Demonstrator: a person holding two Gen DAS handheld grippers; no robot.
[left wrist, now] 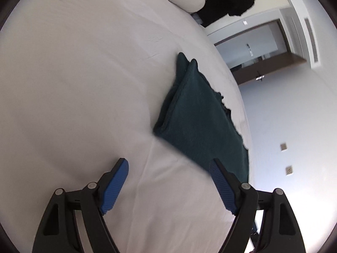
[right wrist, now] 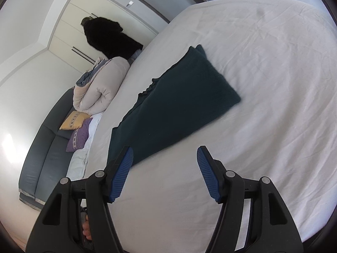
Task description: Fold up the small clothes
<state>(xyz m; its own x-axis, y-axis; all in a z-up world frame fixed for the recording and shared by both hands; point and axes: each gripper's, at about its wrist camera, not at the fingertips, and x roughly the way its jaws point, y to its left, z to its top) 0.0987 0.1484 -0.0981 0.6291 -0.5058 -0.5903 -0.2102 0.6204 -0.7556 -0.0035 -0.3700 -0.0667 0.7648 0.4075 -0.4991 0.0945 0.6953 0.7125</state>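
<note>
A dark teal garment (left wrist: 195,116) lies folded into a long flat strip on the white bed sheet (left wrist: 84,84). It also shows in the right wrist view (right wrist: 174,105). My left gripper (left wrist: 168,164) is open and empty, just short of the garment's near end, its right finger over the cloth's edge. My right gripper (right wrist: 165,151) is open and empty above the sheet, its left finger (right wrist: 123,168) beside the garment's near corner.
A bunched pale duvet (right wrist: 99,86) and a black fluffy garment (right wrist: 109,38) lie at the bed's far end. A yellow cushion (right wrist: 73,120) and a purple cushion (right wrist: 79,135) rest by a grey headboard (right wrist: 42,154). Wardrobe doors and a doorway stand beyond.
</note>
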